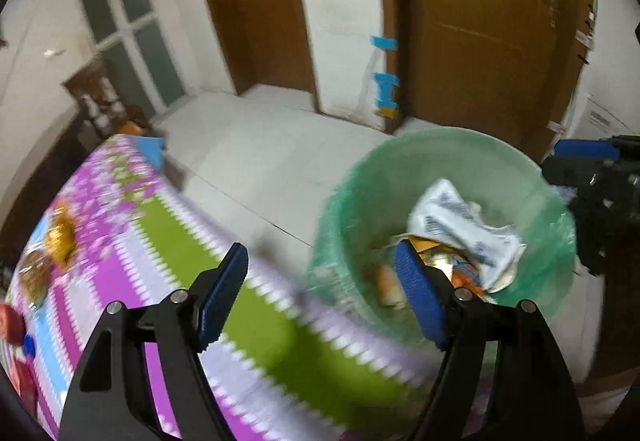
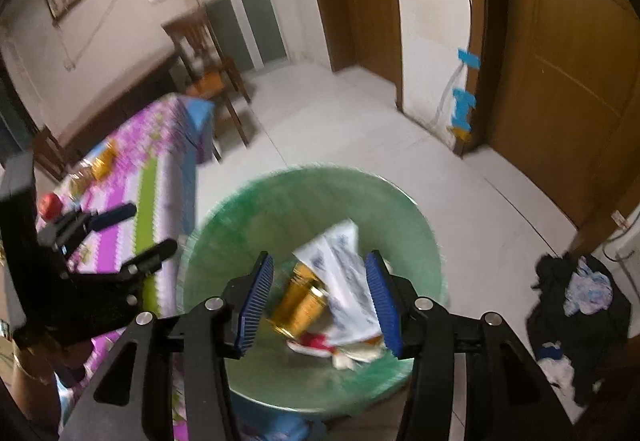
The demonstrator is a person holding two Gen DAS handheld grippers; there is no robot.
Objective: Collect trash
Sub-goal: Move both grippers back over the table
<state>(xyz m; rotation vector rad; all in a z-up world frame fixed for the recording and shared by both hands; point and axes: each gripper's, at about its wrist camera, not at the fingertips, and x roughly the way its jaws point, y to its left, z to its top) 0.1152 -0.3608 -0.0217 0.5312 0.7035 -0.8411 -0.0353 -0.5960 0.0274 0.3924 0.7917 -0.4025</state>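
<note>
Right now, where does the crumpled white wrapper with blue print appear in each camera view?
Left wrist view: the crumpled white wrapper with blue print lies right of centre, inside the green translucent plastic bin.
Right wrist view: wrapper lies low centre, in the bin, beside a gold can.
Shared landmark: blue tape strips by the brown door.

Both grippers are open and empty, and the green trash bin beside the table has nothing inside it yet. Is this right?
Not quite. The left gripper and right gripper are open and empty, but the green trash bin beside the table already holds trash: the right wrist view shows a white wrapper and a gold can.
</note>
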